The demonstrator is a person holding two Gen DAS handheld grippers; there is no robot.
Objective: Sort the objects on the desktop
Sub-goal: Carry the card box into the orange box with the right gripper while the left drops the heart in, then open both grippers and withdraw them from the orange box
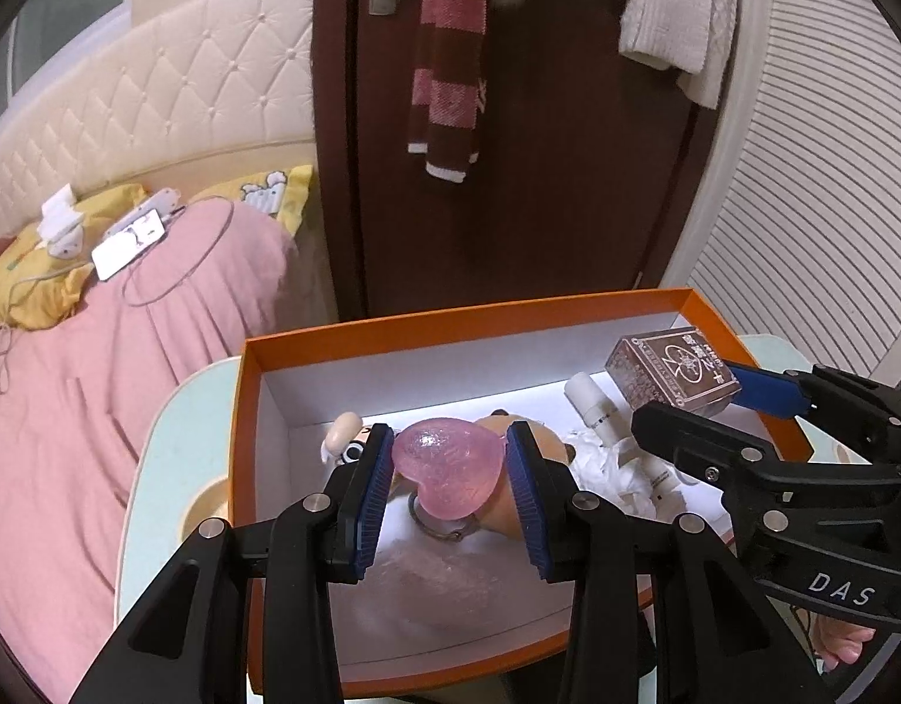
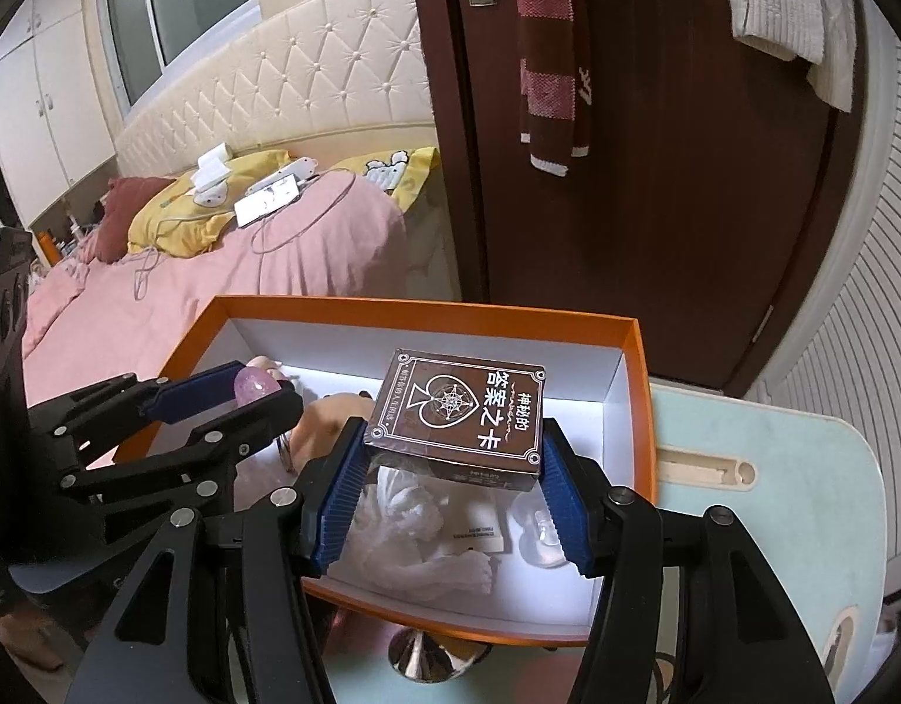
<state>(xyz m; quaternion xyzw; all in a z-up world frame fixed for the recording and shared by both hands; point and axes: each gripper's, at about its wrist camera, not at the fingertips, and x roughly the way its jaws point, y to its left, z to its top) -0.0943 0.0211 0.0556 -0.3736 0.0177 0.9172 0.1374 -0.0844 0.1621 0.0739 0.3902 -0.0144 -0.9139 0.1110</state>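
My left gripper point(image 1: 447, 457) is shut on a translucent pink heart keychain point(image 1: 447, 463), held above the left half of the orange box point(image 1: 450, 317); its metal ring point(image 1: 436, 525) hangs below. My right gripper point(image 2: 456, 457) is shut on a brown card deck box point(image 2: 459, 416) and holds it above the right half of the orange box point(image 2: 427, 311). The deck also shows in the left wrist view point(image 1: 670, 375). The left gripper shows at the left of the right wrist view point(image 2: 263, 393).
Inside the box lie a tan plush toy point(image 1: 538, 440), a small white figure point(image 1: 342, 434), a white tube point(image 1: 591, 408) and crumpled white plastic point(image 2: 415, 504). The box rests on a pale blue table point(image 2: 773, 469). A pink bed point(image 1: 128, 352) lies left, a brown door point(image 1: 538, 176) behind.
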